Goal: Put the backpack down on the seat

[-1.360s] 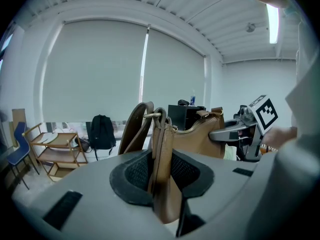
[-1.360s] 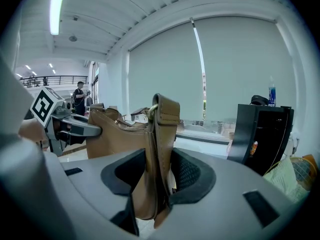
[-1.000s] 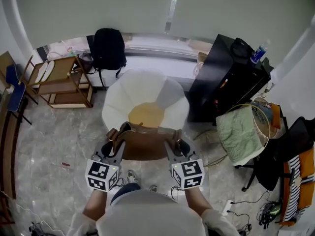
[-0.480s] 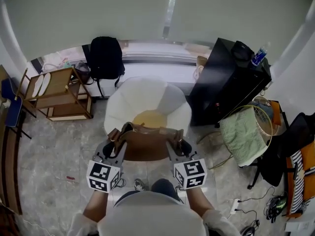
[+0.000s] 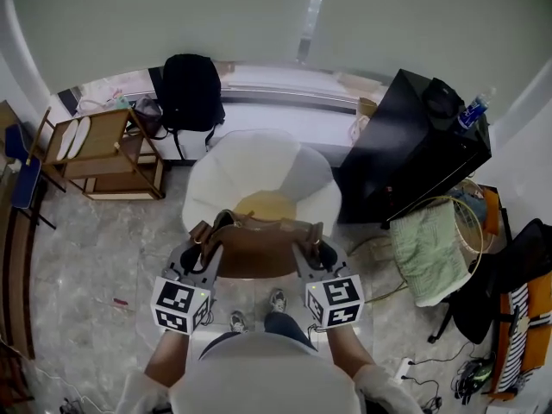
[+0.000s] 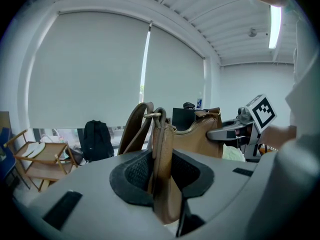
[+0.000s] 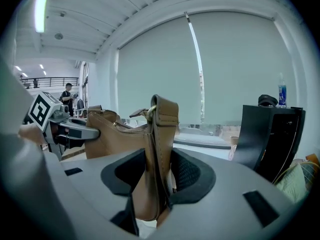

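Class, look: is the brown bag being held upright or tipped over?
Upright. The brown bag hangs level between the left gripper and right gripper, each clamped on one end, zip edge on top.

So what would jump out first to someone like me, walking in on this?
The brown leather bag, low in the middle of the head view, is clamped at one end by the left gripper and at the other by the right gripper. Just beyond it stands a white petal-shaped armchair with a yellow seat. A black backpack leans by the window, behind and to the left.
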Demonstrator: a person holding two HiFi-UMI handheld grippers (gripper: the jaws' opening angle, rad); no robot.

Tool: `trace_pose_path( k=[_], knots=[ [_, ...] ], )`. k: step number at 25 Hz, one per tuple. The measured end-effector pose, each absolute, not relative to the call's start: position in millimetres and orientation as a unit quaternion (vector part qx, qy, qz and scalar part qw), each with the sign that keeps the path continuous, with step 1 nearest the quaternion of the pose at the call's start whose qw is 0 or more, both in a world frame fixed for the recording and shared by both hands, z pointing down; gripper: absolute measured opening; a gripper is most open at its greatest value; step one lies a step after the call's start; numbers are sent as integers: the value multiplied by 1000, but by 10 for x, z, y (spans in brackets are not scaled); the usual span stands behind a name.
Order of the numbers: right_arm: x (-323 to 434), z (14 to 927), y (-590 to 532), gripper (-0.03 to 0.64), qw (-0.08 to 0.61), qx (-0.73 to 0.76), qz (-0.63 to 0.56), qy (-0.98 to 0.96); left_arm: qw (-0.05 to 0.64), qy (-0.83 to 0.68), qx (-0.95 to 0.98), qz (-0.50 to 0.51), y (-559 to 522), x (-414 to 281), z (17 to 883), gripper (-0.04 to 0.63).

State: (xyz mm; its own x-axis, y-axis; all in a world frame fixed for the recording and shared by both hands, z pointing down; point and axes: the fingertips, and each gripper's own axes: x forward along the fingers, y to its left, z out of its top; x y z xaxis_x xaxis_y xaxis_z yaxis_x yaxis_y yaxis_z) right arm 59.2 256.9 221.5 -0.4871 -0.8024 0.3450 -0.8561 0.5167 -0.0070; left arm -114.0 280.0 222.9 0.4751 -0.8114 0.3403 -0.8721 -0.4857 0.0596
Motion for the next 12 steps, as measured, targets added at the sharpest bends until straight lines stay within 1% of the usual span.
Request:
trace_pose_path(
  k=[12],
  knots=[
    [1036, 2296, 1732, 176, 159, 427, 92, -885, 141, -544, 817, 129, 2150, -680, 2352, 109]
  ],
)
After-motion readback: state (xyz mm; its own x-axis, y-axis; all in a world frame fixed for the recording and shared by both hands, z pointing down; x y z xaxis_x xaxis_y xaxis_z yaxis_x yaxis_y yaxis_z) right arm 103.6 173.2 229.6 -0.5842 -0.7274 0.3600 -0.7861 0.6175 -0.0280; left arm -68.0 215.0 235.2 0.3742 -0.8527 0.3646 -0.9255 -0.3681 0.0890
